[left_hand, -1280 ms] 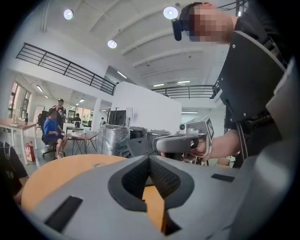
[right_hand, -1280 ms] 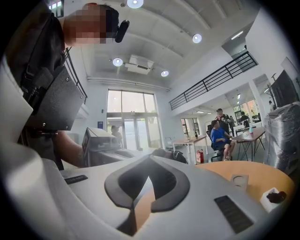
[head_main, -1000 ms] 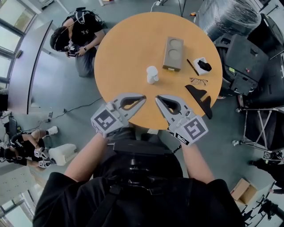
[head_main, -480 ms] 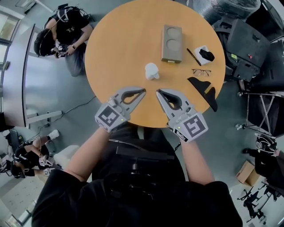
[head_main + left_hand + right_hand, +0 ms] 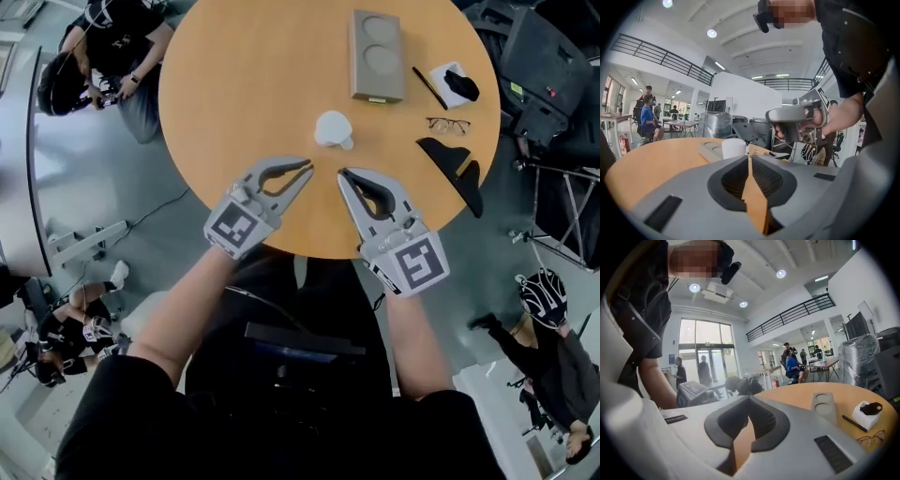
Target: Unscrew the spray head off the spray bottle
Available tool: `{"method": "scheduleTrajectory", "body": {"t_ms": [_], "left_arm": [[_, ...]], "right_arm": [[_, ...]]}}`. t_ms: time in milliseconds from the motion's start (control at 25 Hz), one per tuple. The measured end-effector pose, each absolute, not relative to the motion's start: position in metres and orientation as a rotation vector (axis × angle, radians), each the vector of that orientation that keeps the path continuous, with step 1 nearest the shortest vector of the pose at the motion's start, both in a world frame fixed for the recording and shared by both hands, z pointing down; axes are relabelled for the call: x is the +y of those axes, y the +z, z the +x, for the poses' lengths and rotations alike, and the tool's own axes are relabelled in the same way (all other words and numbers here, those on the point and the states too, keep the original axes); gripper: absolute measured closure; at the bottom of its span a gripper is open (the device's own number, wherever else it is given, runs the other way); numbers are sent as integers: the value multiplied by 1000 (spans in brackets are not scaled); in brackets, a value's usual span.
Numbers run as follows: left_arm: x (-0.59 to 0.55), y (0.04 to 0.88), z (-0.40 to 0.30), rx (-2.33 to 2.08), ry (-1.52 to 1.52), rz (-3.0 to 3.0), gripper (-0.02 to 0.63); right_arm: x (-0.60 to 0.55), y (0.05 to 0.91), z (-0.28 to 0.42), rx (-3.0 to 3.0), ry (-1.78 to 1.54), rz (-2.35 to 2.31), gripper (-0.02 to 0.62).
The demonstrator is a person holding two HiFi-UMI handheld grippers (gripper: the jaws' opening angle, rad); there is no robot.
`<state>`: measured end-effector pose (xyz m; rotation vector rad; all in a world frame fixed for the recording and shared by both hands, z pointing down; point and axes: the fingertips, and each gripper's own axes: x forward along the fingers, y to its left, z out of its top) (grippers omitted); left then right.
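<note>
A small white spray bottle (image 5: 333,129) stands on the round wooden table (image 5: 234,84), a little beyond both grippers. In the left gripper view the bottle (image 5: 733,147) shows as a white cylinder just past the jaw tips. My left gripper (image 5: 308,168) (image 5: 749,157) hovers over the table's near edge. Its jaws have just been opening to a narrow slit, with nothing between them. My right gripper (image 5: 342,173) (image 5: 750,397) is beside it, shut and empty, tips pointing toward the bottle. The right gripper (image 5: 797,124) also appears in the left gripper view, held in a hand.
Behind the bottle lies a grey tray (image 5: 377,54) with two round recesses. To the right are a pen (image 5: 431,87), a white box (image 5: 455,84) with something black on it, glasses (image 5: 448,124) and a black object (image 5: 455,169). A person (image 5: 103,47) crouches on the floor beyond the table's left edge.
Both grippers have come down and forward over the table's near edge, closer to the bottle. The left jaws have parted slightly.
</note>
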<state>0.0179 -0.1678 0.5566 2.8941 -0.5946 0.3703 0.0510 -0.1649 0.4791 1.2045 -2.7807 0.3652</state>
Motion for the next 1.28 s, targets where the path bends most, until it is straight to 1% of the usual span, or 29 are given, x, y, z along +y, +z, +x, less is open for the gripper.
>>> {"method": "scheduleTrajectory", "body": {"t_ms": [240, 400, 560, 640, 680, 760, 840, 880, 1000, 1040, 1080, 1160, 1280], "left_arm": [[-185, 631, 26, -595, 394, 2863, 524], [-200, 664, 29, -615, 384, 2855, 481], [-207, 689, 34, -626, 394, 2853, 412], [-208, 703, 38, -628, 413, 2850, 363], [-209, 709, 40, -631, 418, 2851, 337], [-212, 716, 47, -632, 415, 2851, 334], [-215, 720, 53, -632, 410, 2844, 301], [-216, 723, 56, -634, 410, 2842, 301], [-221, 730, 61, -637, 414, 2840, 272], [-222, 733, 63, -634, 419, 2837, 251], [-224, 737, 65, -630, 425, 2835, 249], [-227, 745, 69, -618, 436, 2833, 221], [-232, 753, 76, -616, 448, 2840, 213]], "right_arm": [[-161, 546, 50, -2728, 484, 1201, 600], [-154, 578, 52, -2700, 560, 1207, 600], [-149, 599, 57, -2683, 580, 1229, 600], [-147, 609, 61, -2666, 609, 1232, 600], [-147, 614, 63, -2662, 616, 1233, 600], [-148, 618, 67, -2668, 601, 1244, 600], [-149, 621, 70, -2676, 581, 1256, 600], [-148, 622, 71, -2675, 582, 1256, 600], [-148, 625, 71, -2679, 580, 1257, 600], [-148, 626, 71, -2679, 584, 1257, 600], [-148, 628, 71, -2678, 587, 1257, 600], [-148, 632, 73, -2674, 592, 1257, 600], [-148, 638, 77, -2671, 601, 1260, 600]]}}
